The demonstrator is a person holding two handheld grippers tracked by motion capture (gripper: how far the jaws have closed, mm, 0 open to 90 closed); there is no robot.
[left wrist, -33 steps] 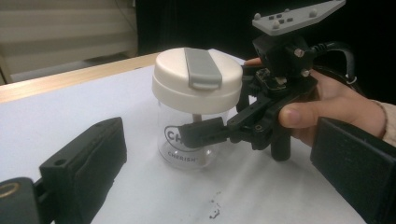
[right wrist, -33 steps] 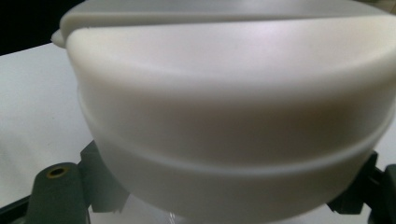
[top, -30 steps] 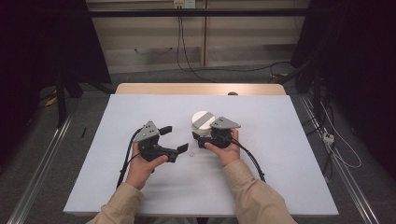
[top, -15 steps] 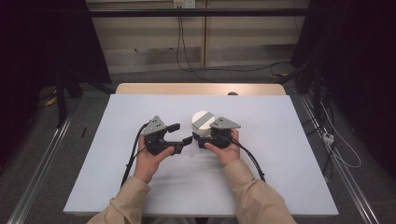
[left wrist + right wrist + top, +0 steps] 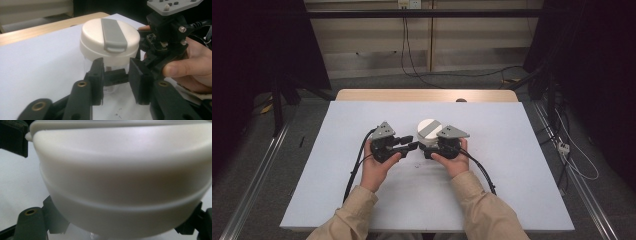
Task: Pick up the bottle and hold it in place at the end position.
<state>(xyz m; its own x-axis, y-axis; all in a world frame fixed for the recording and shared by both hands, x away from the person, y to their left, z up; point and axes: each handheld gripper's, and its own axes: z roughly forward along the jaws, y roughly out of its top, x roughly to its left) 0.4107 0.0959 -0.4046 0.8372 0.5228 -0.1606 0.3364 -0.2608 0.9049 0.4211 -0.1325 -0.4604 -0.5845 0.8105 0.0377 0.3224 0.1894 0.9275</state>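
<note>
Our left gripper (image 5: 411, 146) slid in from the left and its jaws have just been closing — now round the clear jar (image 5: 110, 68) under the lid (image 5: 110, 41), pads maybe not pressing yet. Right gripper (image 5: 426, 150) is clamped on the jar mid-table (image 5: 512, 165). Looks like a regrip. Lid's smooth cream plastic, domed, with a grey tab.

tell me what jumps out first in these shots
A small clear jar with a white lid and grey flip tab stands mid-table on the white table cover, with both hands meeting at it. The right tongs grip the jar's clear body under the lid. The left tongs have just been closing, their jaws now flanking the right tongs' tip below the lid.
</note>
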